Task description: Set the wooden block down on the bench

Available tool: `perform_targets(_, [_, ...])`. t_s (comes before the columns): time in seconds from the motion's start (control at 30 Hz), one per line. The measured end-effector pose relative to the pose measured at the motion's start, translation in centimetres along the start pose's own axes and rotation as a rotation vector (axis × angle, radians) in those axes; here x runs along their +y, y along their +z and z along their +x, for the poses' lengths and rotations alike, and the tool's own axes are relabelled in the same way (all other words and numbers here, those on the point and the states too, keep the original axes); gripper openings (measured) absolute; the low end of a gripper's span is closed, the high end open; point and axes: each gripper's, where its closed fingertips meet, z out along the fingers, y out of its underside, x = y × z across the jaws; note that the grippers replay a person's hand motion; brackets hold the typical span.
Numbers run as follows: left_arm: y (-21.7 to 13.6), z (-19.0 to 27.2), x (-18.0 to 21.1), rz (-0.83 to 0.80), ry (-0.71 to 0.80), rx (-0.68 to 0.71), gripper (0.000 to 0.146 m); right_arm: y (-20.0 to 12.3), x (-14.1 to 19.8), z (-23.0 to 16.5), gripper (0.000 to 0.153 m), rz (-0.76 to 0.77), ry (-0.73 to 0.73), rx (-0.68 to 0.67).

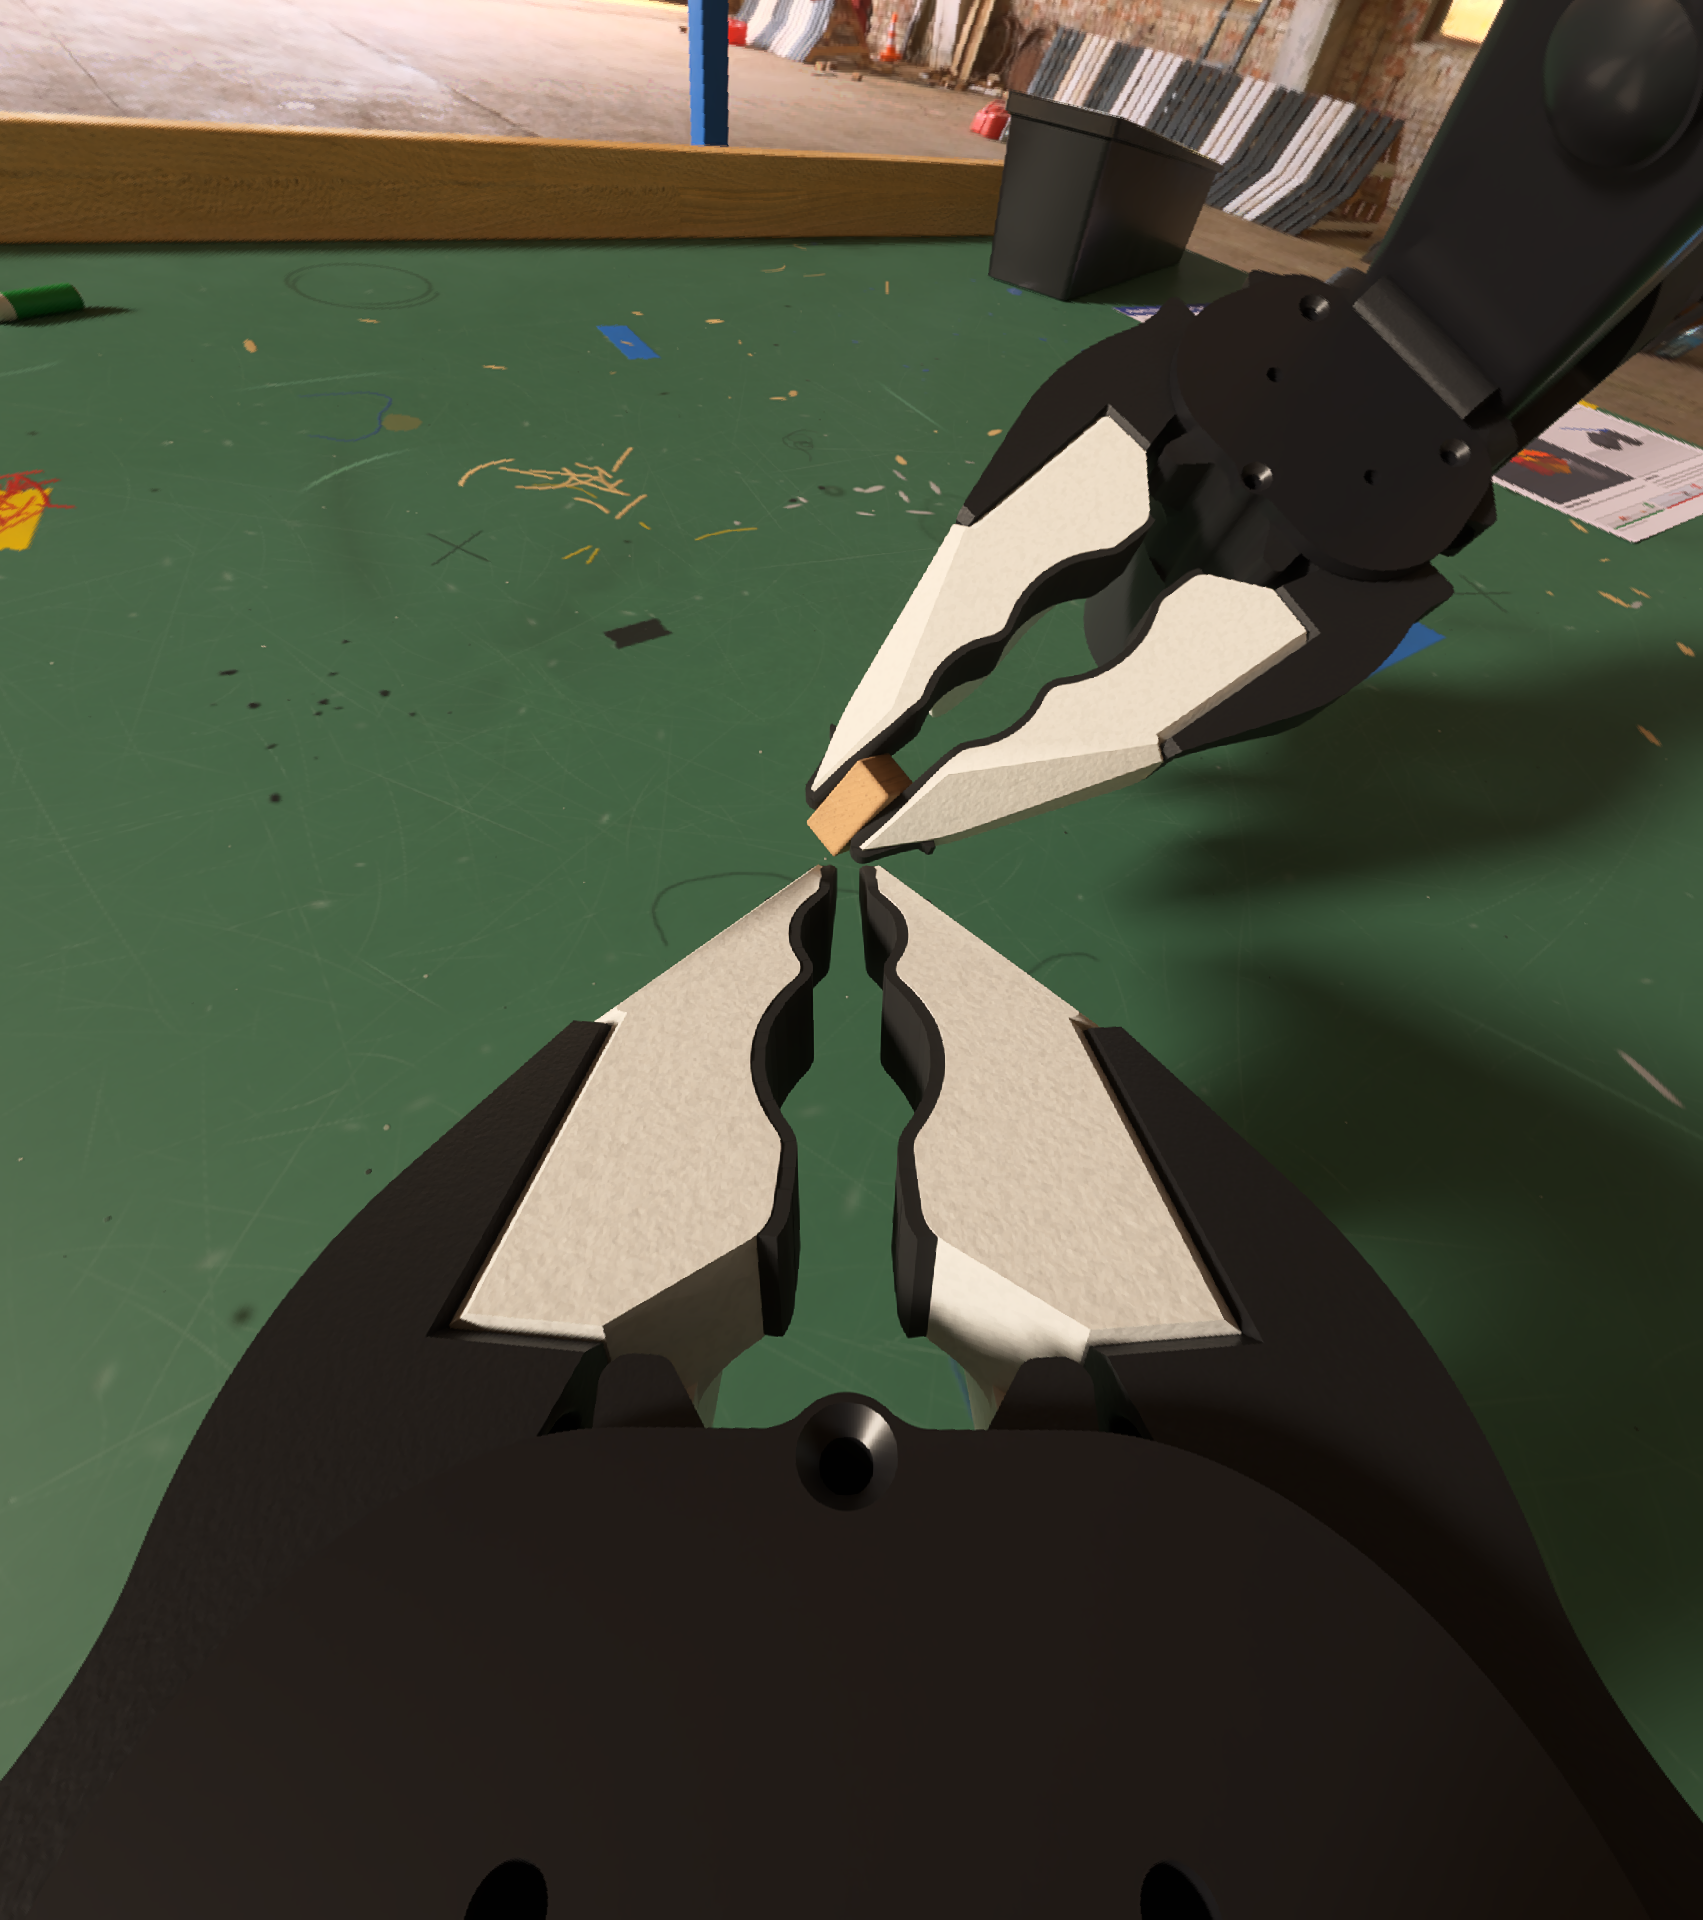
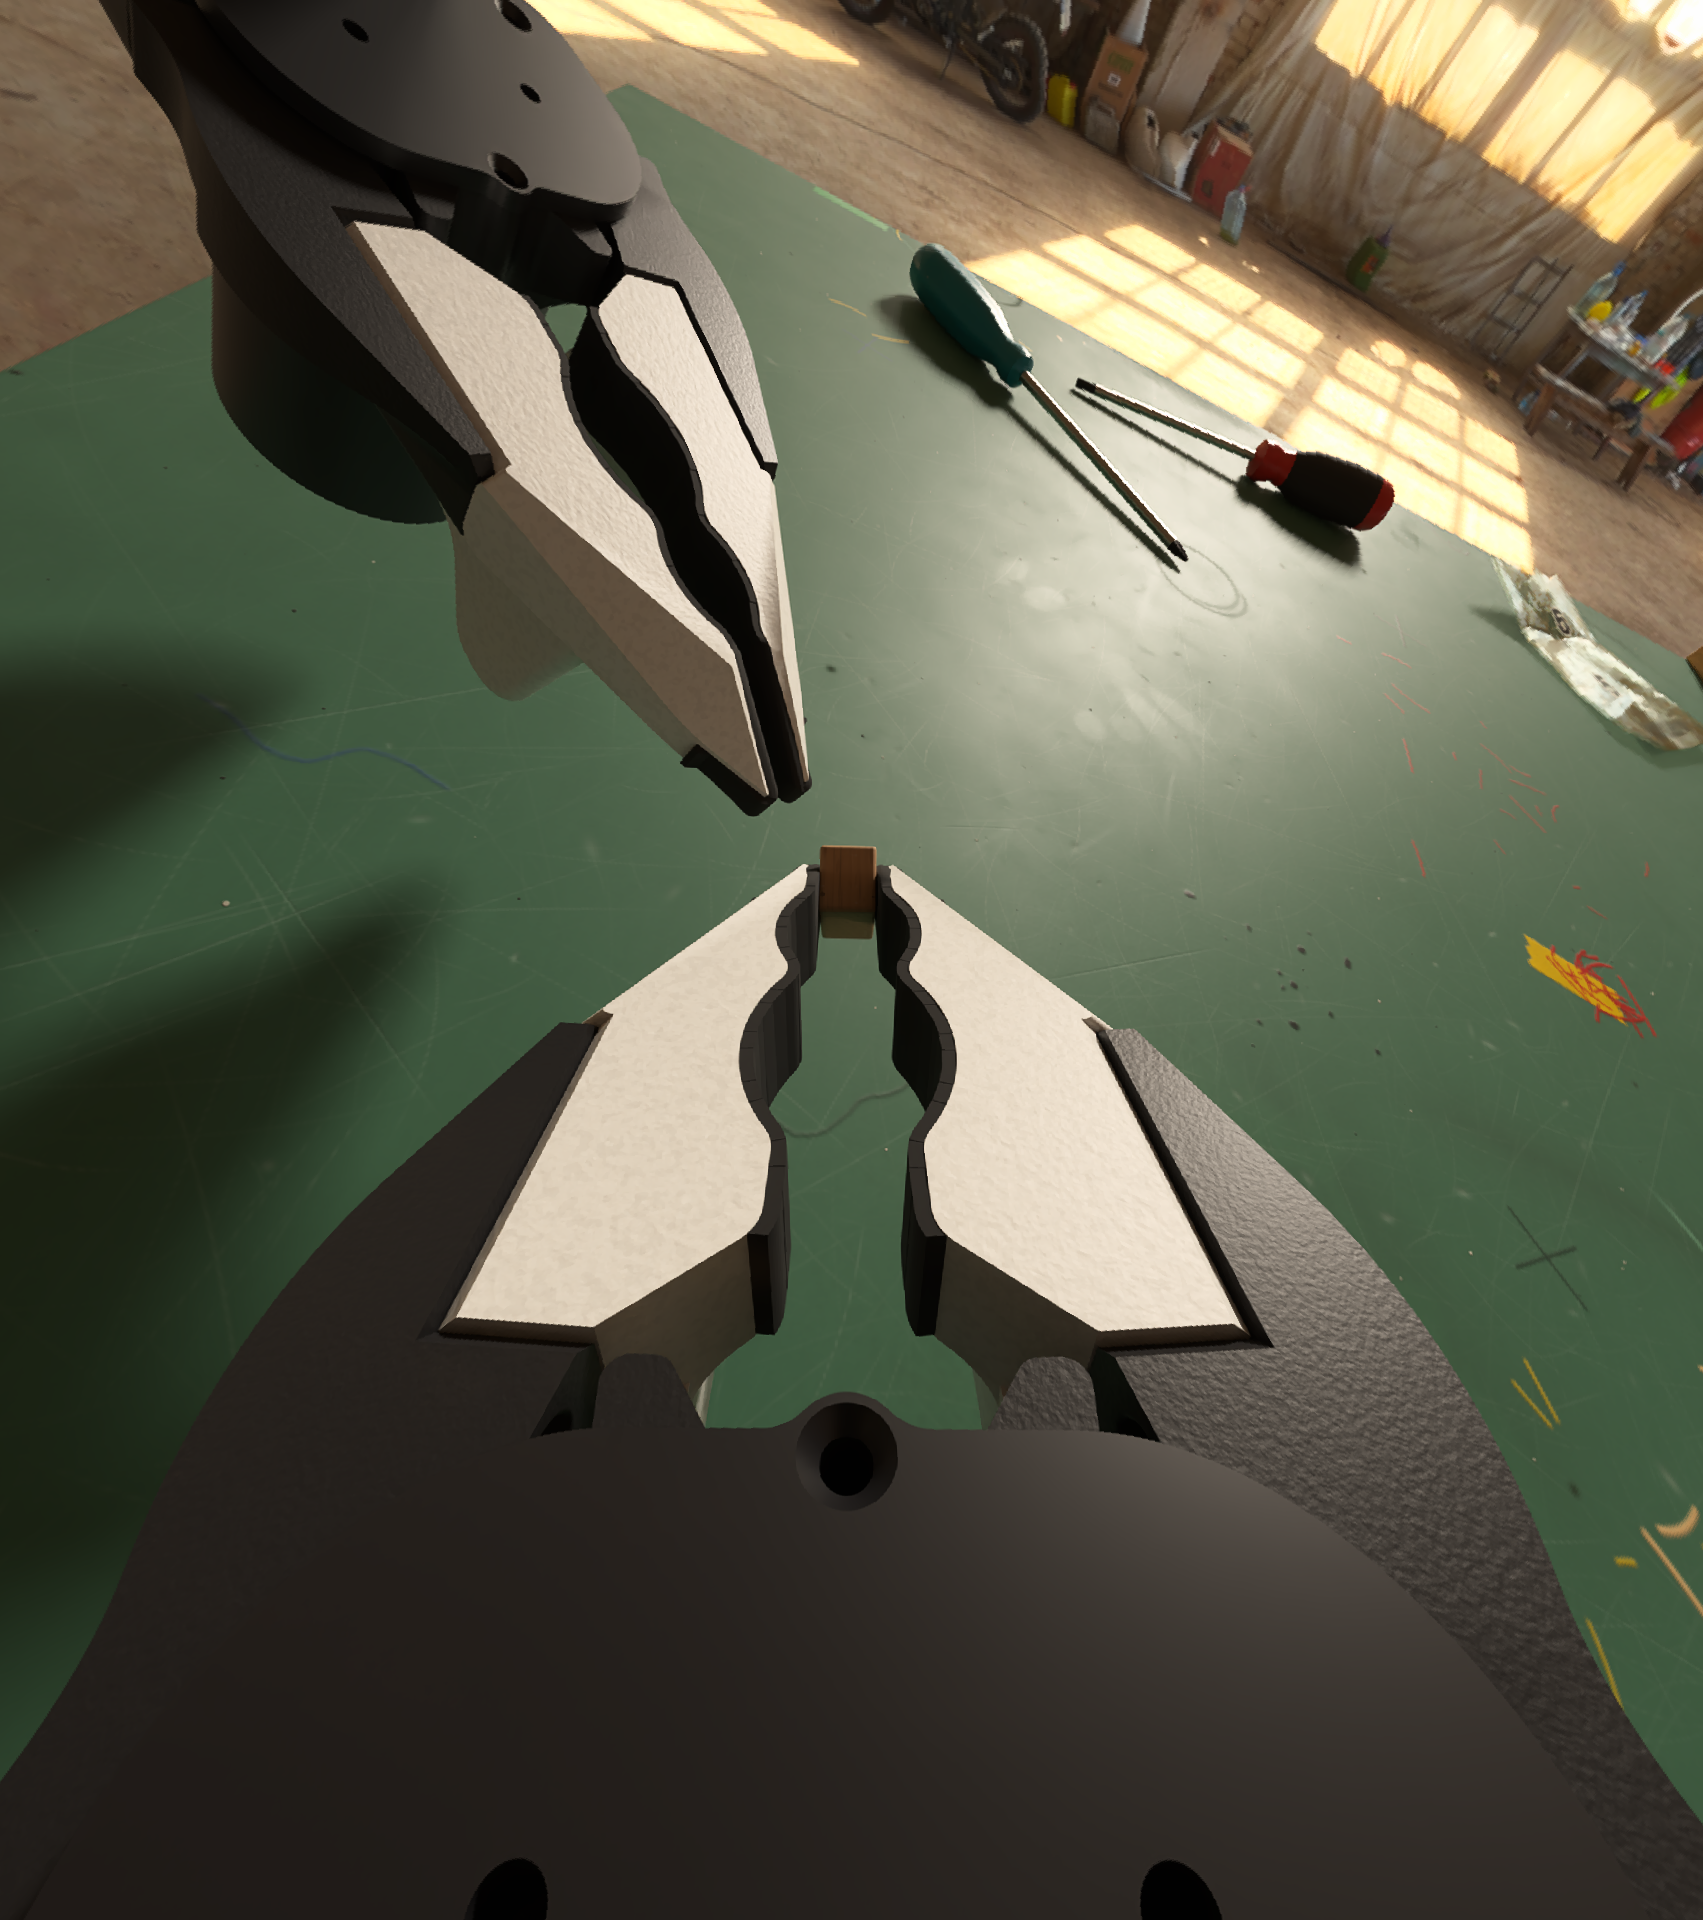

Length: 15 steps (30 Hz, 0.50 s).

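A small wooden block (image 2: 847, 875) is pinched between the tips of my right gripper (image 2: 847, 888), held low over the green bench mat (image 2: 1086, 727). In the left wrist view, the right gripper (image 1: 839, 821) comes in from the upper right with the block (image 1: 855, 802) at its tips. My left gripper (image 1: 847, 881) is shut and empty, its tips just short of the block. It also shows in the right wrist view (image 2: 779, 795), pointing down at the block from the upper left.
A green lighter (image 1: 31, 303), a black bin (image 1: 1086, 208), a wooden rail (image 1: 411, 177) and a printed sheet (image 1: 1636, 478) lie around the mat. A teal screwdriver (image 2: 972, 322), a red-and-black screwdriver (image 2: 1325, 483) and crumpled paper (image 2: 1595, 665) lie beyond the grippers.
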Motion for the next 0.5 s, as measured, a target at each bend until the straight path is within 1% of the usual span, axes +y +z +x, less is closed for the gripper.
perform_targets(0.17, [0.1,-0.2,0.1,-0.008,-0.017,-0.005,0.005,0.1,0.3,0.0,0.010,-0.031,0.023,0.003])
perform_targets(0.3, [0.3,-0.3,0.3,-0.029,-0.017,-0.009,0.005,0.1,0.6,0.0,0.009,-0.061,0.090,-0.014])
perform_targets(0.4, [0.4,-0.3,0.5,-0.045,-0.012,-0.018,0.007,0.0,1.2,0.1,0.009,-0.113,0.138,-0.026])
perform_targets(0.5, [0.4,-0.4,0.5,-0.048,-0.024,-0.014,0.008,0.0,2.4,-0.1,0.009,-0.193,0.155,-0.043])
